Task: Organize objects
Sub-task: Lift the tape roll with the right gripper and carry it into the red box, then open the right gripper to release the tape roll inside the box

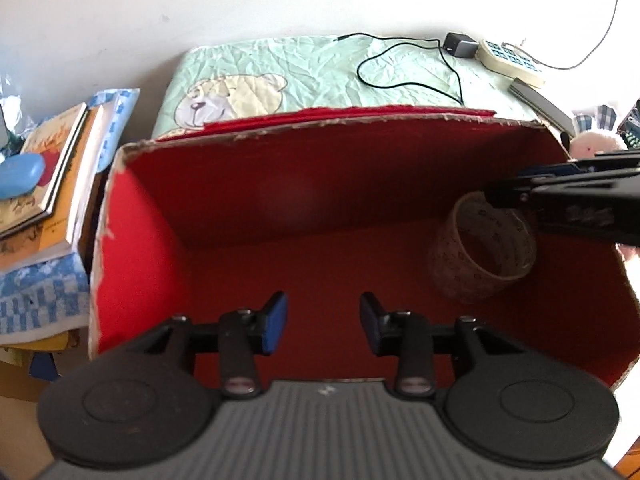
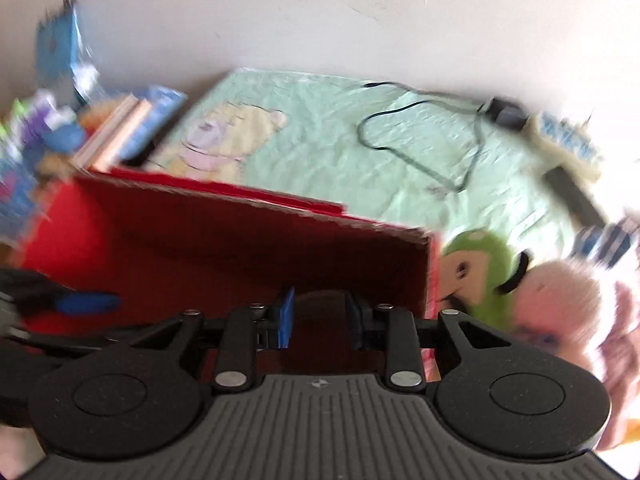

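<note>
Left gripper (image 1: pixel 323 322) hovering over red box (image 1: pixel 280 208), 2 fingers spread, nothing between them, bare floor ahead. Tape roll (image 1: pixel 482 252) at box's right end, beside the wall. Right gripper (image 2: pixel 320 317) reaching over right rim, fingers parted around roll's top; grip unclear through blur.

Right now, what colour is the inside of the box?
Red, best seen in the left wrist view: the box is red inside.
</note>
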The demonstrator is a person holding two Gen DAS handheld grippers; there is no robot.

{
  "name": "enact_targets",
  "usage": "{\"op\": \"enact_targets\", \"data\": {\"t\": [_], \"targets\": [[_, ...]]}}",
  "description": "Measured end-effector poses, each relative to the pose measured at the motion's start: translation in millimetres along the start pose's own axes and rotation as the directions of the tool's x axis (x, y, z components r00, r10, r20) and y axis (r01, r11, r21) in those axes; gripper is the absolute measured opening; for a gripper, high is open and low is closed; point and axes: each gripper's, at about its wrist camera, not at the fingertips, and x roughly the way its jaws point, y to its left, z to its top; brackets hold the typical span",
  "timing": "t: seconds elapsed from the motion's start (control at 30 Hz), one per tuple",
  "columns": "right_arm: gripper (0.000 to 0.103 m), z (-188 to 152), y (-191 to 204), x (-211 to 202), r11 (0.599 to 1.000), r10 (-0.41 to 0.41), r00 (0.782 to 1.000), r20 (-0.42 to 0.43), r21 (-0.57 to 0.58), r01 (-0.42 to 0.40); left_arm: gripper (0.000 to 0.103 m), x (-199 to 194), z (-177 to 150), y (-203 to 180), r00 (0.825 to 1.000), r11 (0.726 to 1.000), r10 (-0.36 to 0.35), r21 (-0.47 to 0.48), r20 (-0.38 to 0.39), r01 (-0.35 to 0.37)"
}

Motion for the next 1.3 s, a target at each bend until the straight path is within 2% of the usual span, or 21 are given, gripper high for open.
{"op": "enact_targets", "data": {"t": [0.1,0.17,0.23,0.37,0.43,0.57,0.63,0.7,0.97,1.17,1.3], "targets": [[0.03,-4,9,-5,0.991,0.135,0.99,-0.038,0.03,-0.134,0.043,2,0,0,1.0,1.0,0.003,0.002,0.0,-0.003],[0.03,-9,17,1,0.982,0.189,0.978,-0.09,0.047,-0.185,0.044,3,-2,-2,1.0,1.0,0.011,0.006,-0.007,-0.011],[0.029,-14,24,11,0.98,0.197,0.971,-0.135,0.051,-0.192,0.044,4,-5,-3,1.0,1.0,0.021,0.011,-0.012,-0.021],[0.029,-17,25,24,0.988,0.149,0.976,-0.161,0.072,-0.139,0.045,7,-9,-2,0.998,0.999,0.051,0.012,-0.019,-0.051],[0.023,-19,19,28,0.985,0.147,0.974,-0.17,0.11,-0.129,0.045,6,-10,0,0.999,0.999,0.052,-0.002,-0.013,-0.052],[0.015,-23,13,24,0.982,0.148,0.978,-0.147,0.136,-0.128,0.045,7,-9,0,0.997,0.998,0.069,-0.012,-0.015,-0.069],[0.014,-24,12,26,0.983,0.142,0.981,-0.135,0.14,-0.123,0.045,8,-10,-2,0.996,0.996,0.091,-0.005,-0.014,-0.091],[0.015,-26,13,31,0.985,0.122,0.983,-0.14,0.14,-0.102,0.045,8,-12,-6,0.993,0.993,0.118,0.005,-0.002,-0.118],[0.021,-26,9,19,0.985,0.127,0.99,-0.068,0.128,-0.118,0.046,8,-15,-13,0.98,0.979,0.198,0.041,0.026,-0.199],[0.022,-35,5,-1,0.983,0.115,0.993,0.015,0.143,-0.116,0.046,5,-15,-14,0.975,0.975,0.22,0.037,0.026,-0.221],[0.027,-42,3,-20,0.981,0.119,0.99,0.075,0.145,-0.129,0.046,-9,-17,-24,0.962,0.962,0.261,0.059,0.077,-0.265]]}}
